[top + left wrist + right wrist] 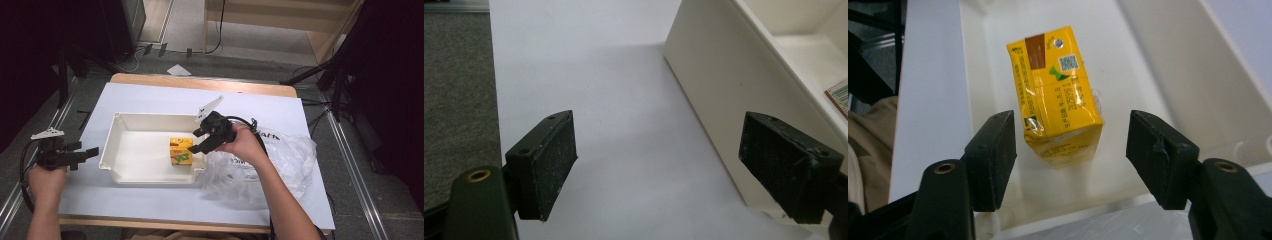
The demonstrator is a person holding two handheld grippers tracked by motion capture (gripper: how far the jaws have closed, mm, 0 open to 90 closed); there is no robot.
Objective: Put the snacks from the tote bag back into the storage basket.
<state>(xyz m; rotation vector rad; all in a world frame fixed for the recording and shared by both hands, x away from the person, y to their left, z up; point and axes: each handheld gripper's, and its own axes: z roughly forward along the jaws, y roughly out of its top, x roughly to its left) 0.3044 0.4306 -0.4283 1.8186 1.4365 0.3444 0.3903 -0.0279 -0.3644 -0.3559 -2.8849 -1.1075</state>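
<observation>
Lying in the white tray, a yellow carton sits between the open, untouching right gripper.

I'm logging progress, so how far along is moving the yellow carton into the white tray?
Done: the yellow drink carton already lies inside the white plastic tray. In hand: the right gripper has its jaws open on either side of the carton, pads clear of it. The crumpled clear plastic bag sits beside the tray; its contents cannot be made out. The left gripper hangs open outside the tray.
</observation>
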